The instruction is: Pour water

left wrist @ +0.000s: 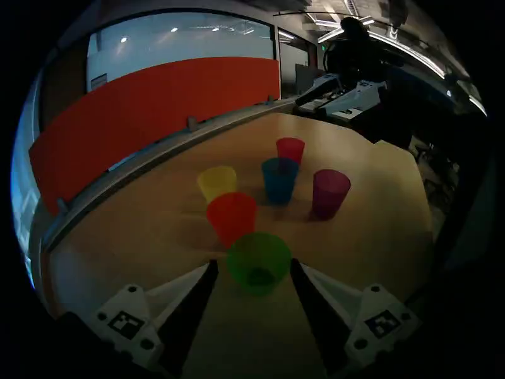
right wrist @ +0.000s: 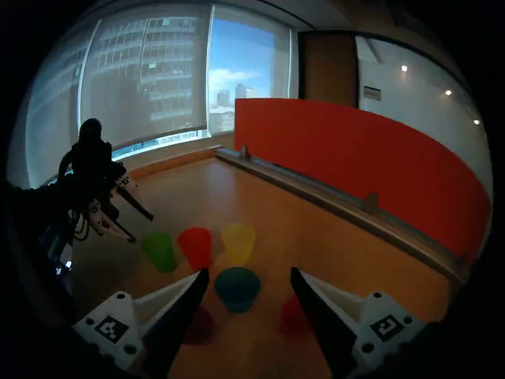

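Several coloured plastic cups stand in a cluster on the wooden table (left wrist: 379,221). A green cup (left wrist: 259,262) stands between the tips of my left gripper (left wrist: 254,266), which is open, with small gaps on both sides. Behind it are an orange-red cup (left wrist: 231,216), a yellow cup (left wrist: 217,182), a blue cup (left wrist: 279,179), a purple cup (left wrist: 330,192) and a red cup (left wrist: 290,149). My right gripper (right wrist: 249,276) is open, with the blue cup (right wrist: 237,288) just beyond its tips. The purple cup (right wrist: 201,325) is partly hidden by one finger. I see no water.
A person in silhouette (right wrist: 88,158) holds the left gripper (right wrist: 142,228) across the table. A long orange-red partition (right wrist: 360,164) runs along the table's far edge, with a metal rail (right wrist: 328,196) at its foot. Large windows (right wrist: 151,82) lie behind.
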Available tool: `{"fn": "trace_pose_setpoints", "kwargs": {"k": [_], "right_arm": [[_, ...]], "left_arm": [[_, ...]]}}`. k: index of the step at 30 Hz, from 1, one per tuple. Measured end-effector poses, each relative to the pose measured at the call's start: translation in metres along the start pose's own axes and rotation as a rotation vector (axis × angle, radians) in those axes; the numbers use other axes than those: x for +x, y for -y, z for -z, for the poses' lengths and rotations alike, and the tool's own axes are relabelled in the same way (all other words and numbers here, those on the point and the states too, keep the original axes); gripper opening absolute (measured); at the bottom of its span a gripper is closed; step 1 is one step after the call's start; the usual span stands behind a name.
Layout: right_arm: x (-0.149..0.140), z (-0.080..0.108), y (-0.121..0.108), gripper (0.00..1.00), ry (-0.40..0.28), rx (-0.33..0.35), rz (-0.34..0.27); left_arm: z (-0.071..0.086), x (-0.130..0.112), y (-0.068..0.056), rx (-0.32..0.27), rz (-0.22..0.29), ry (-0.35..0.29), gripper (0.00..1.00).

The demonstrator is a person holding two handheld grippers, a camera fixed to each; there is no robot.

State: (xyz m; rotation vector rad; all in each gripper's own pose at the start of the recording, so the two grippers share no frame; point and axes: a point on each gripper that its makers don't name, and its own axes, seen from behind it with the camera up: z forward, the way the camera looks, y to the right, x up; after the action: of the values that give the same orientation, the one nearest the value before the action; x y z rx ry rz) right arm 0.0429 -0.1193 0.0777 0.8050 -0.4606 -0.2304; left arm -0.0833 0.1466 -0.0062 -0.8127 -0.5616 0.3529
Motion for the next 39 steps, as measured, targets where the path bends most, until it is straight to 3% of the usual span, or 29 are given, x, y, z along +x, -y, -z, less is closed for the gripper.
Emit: {"fn": "trace_pose_setpoints", "kwargs": {"k": [6, 23, 39], "right_arm": [[-0.001, -0.002, 0.0, 1.0, 0.003, 0.003, -0.001], [-0.006, -0.009, -0.006, 1.0, 0.011, 0.001, -0.004], [-0.013, -0.017, -0.013, 1.0, 0.023, -0.001, -0.016]], "left_arm": [[-0.007, -0.011, -0.005, -0.015, -0.006, 0.03, 0.85], [-0.031, -0.027, -0.003, -0.026, -0.014, 0.081, 0.85], [-0.054, -0.03, -0.004, -0.063, -0.02, 0.106, 0.85]]}}
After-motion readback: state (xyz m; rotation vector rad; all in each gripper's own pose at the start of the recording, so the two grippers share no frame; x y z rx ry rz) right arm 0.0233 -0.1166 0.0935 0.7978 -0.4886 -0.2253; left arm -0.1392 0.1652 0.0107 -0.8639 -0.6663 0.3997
